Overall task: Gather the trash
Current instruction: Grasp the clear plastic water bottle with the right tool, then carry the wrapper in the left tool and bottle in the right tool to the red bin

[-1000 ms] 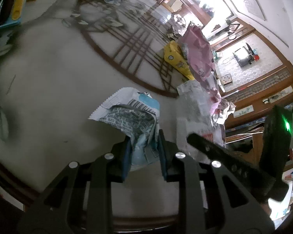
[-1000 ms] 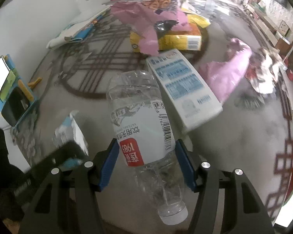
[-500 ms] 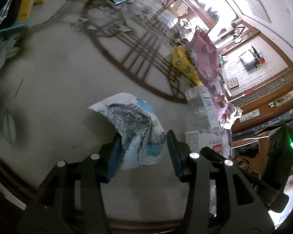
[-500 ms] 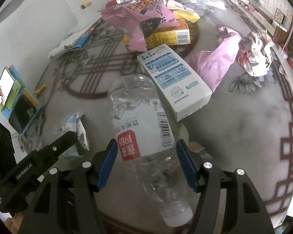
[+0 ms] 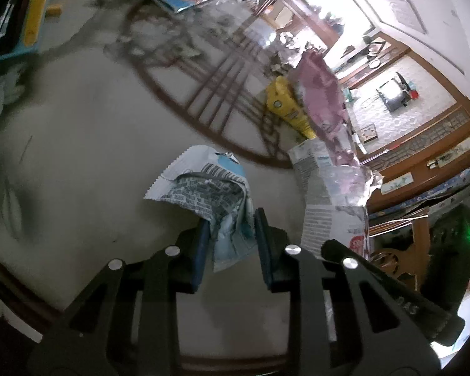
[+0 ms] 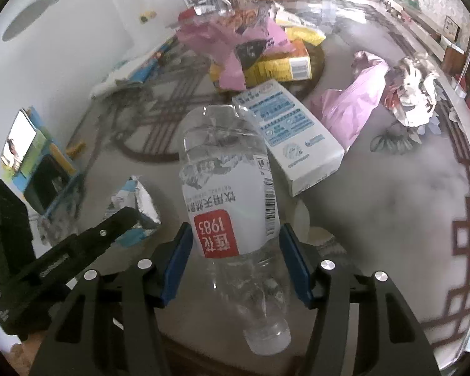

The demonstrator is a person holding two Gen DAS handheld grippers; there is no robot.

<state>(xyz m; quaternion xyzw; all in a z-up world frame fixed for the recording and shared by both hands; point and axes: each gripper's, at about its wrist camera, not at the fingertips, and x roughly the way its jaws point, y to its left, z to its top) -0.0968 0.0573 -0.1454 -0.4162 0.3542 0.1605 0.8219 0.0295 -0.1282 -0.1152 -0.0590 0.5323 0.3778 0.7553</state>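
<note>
Here the right hand-held gripper clamps a clear bottle labelled 1983; the left hand-held gripper pinches a wrapper.

Right claw grips clear bottle (cap toward camera), jaws just closing.

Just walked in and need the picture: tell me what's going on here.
A person is collecting trash off a littered carpet with a tool in each hand. The left tool is shut on a crumpled blue-and-white wrapper, its jaws having just closed again. The right tool grips a clear empty plastic bottle, cap end toward the camera. A white carton, pink bags and a yellow box lie uncollected.
</note>
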